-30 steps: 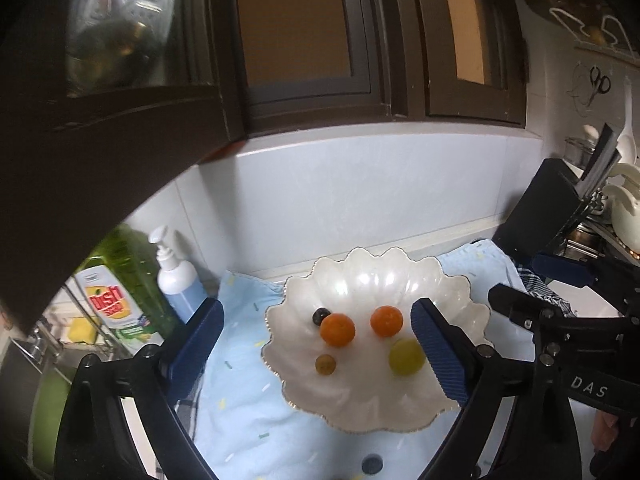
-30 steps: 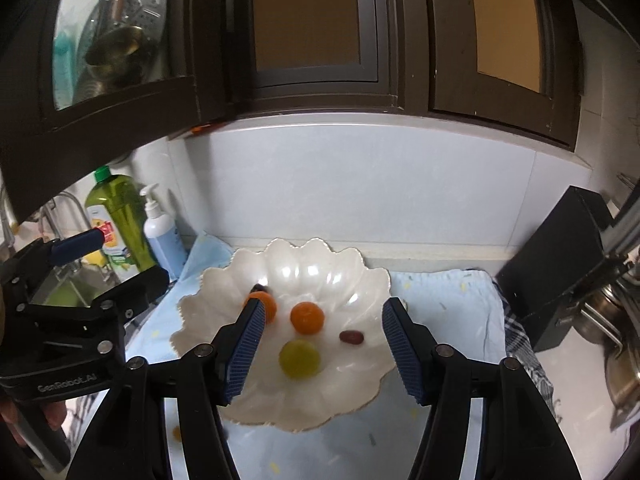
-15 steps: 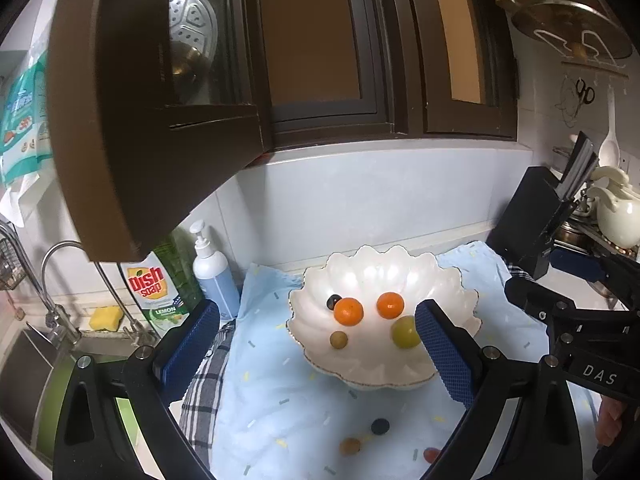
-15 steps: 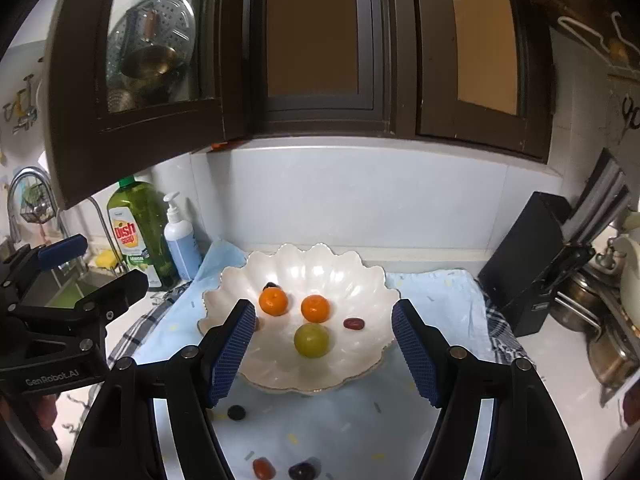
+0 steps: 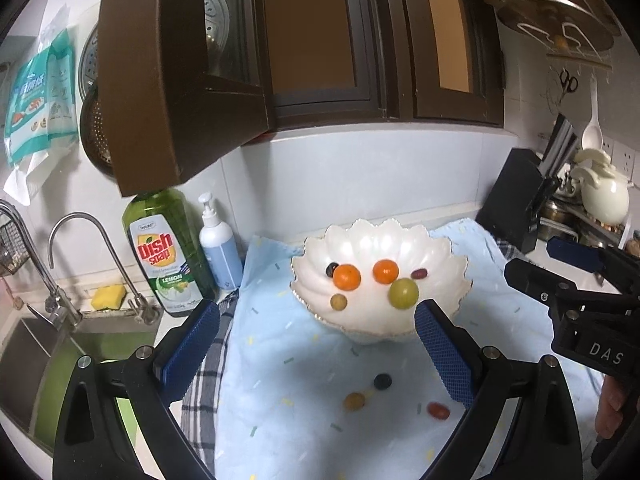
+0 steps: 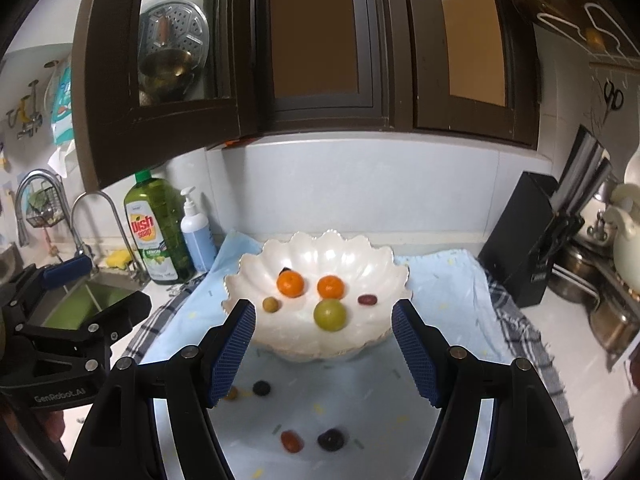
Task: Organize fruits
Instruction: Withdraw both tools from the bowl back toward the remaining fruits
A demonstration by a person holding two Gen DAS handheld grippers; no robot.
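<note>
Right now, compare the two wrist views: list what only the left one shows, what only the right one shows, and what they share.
Only the left wrist view shows the right hand-held gripper, at its right edge.

Only the right wrist view shows the left hand-held gripper at its left edge, and a fourth loose fruit, a dark one beside the red one on the blue cloth.

Both show the white scalloped bowl holding two oranges, a green fruit and smaller fruits, loose fruit on the cloth, the dish soap bottle and the knife block.
</note>
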